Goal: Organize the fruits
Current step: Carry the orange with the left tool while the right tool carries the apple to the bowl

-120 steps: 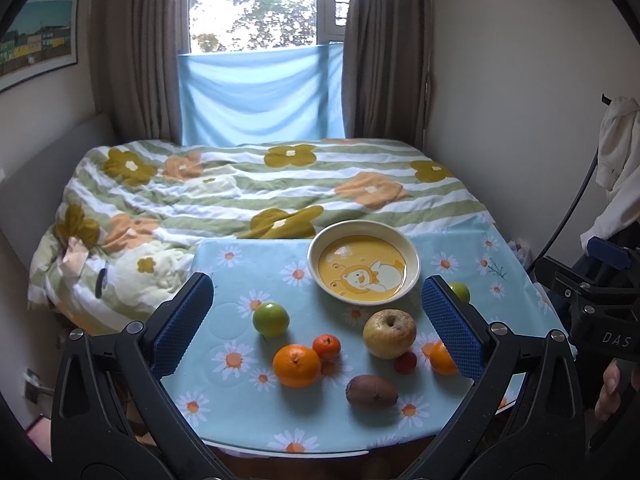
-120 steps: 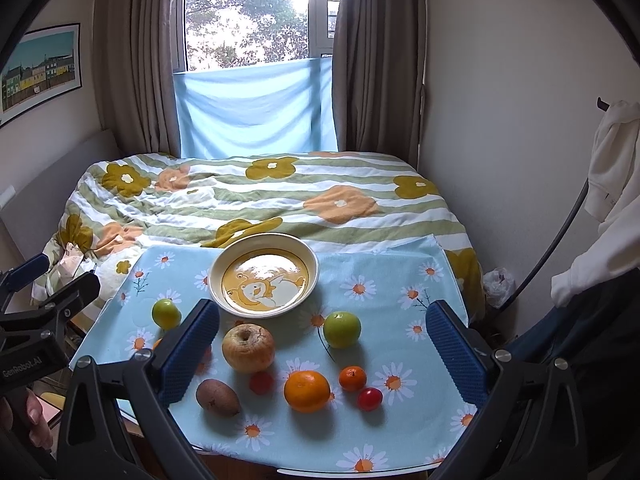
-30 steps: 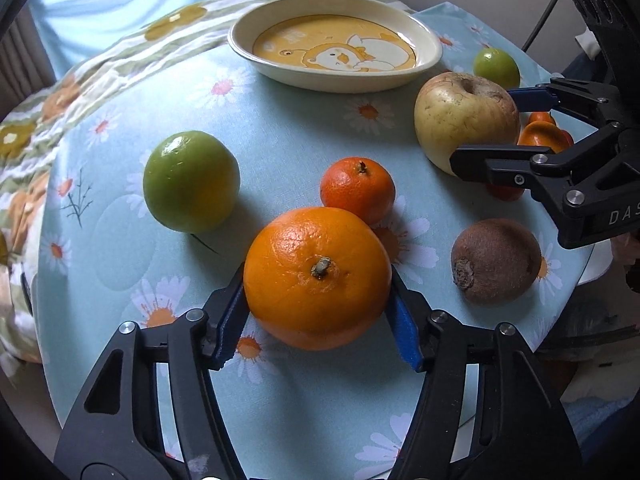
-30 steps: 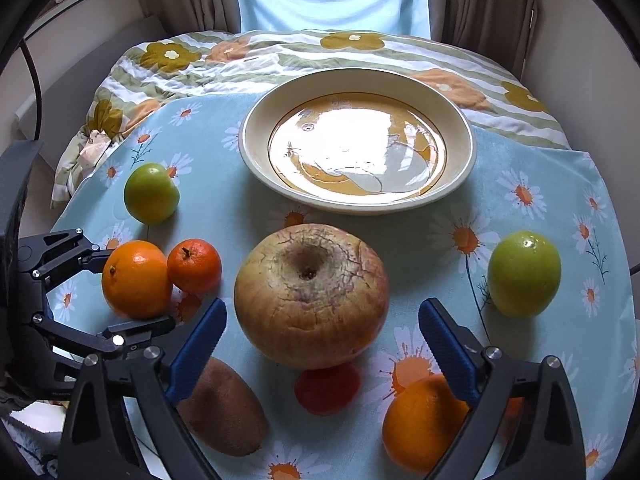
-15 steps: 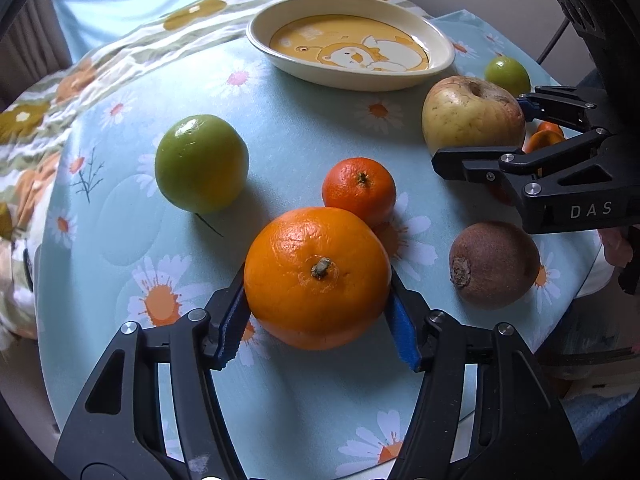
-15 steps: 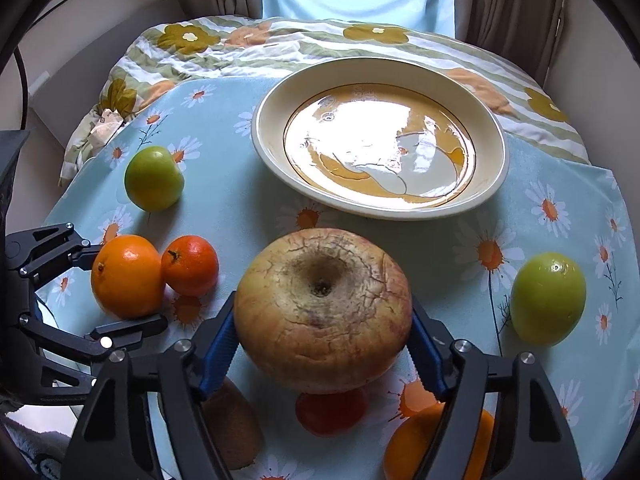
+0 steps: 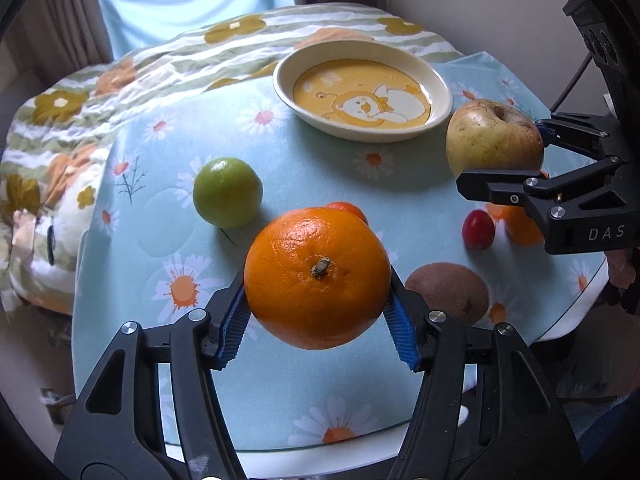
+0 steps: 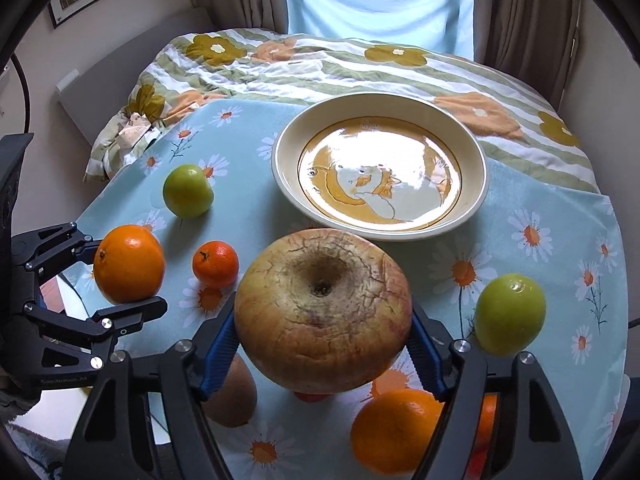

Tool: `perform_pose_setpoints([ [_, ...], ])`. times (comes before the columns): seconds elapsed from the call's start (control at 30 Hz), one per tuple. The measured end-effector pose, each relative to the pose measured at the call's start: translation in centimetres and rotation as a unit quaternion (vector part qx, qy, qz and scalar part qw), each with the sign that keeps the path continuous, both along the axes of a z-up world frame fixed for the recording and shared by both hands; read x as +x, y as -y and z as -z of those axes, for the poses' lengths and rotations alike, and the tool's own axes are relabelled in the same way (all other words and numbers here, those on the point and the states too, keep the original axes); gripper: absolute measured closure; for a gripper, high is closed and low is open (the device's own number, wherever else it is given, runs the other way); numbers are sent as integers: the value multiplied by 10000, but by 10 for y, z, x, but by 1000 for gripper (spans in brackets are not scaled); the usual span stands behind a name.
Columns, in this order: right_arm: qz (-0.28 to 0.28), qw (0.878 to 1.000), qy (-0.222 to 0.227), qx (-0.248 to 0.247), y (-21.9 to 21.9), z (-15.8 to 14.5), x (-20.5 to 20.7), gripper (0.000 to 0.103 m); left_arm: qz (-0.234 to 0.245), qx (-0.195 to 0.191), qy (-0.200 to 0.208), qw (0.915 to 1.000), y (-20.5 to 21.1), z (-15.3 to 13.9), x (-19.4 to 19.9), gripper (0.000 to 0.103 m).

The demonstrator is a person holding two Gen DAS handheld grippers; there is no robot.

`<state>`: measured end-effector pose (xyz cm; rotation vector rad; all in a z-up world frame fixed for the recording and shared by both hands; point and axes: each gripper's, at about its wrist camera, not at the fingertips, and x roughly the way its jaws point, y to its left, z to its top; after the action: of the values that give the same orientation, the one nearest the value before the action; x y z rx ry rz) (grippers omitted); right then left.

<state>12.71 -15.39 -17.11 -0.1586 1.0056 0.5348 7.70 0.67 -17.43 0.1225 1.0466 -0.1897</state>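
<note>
Both grippers are carrying fruit: left gripper [image 7: 318, 312] is clamping the big orange [image 7: 317, 278] at lower centre, right gripper [image 8: 322, 354] is clamping the apple [image 8: 323, 310], jaws having just closed on it. Looks like the lift-and-carry step; next is moving both over the plate [image 8: 282, 168] at upper centre and releasing. Left view is showing a red plum [image 7: 478, 229] and kiwi [image 7: 448, 293] clearly; right view is mostly hiding them under the apple.
</note>
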Motion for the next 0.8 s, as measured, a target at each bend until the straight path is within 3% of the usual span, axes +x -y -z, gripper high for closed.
perform_pose_setpoints([
  [0.4, -289, 9978, 584, 116, 40, -69, 16, 32, -229, -232, 821, 9961, 30, -74, 32, 37],
  [0.8, 338, 9957, 805, 297, 47, -95, 68, 32, 386, -240, 799, 9958, 37, -72, 125, 37],
])
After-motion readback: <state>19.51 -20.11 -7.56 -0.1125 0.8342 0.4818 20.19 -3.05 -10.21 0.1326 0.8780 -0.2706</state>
